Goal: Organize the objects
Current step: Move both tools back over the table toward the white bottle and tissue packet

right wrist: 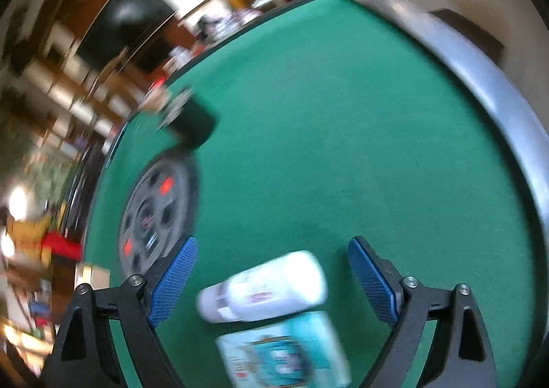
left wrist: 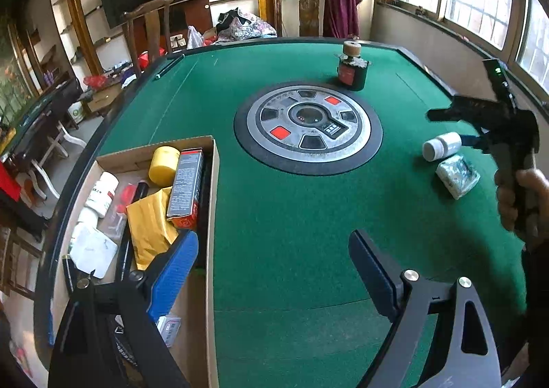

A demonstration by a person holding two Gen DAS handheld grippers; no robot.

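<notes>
A cardboard box [left wrist: 211, 216] at the table's left holds a yellow jar [left wrist: 164, 164], a dark carton [left wrist: 185, 190], a yellow envelope [left wrist: 151, 230] and white bottles. A white bottle [left wrist: 441, 146] lies on the green felt at right, beside a teal-and-white tissue pack [left wrist: 458, 175]. My left gripper [left wrist: 274, 271] is open and empty, its left finger over the box. My right gripper [right wrist: 272, 276] is open, low over the white bottle [right wrist: 264, 286], which lies between its fingers, with the tissue pack [right wrist: 284, 352] just behind. It also shows in the left wrist view [left wrist: 456, 127], held in a hand.
A round grey control panel [left wrist: 307, 128] sits in the table's middle. A dark jar with a tape roll on top [left wrist: 351, 67] stands beyond it. The table has a raised dark rim [left wrist: 446, 75]. Chairs and clutter stand behind the table.
</notes>
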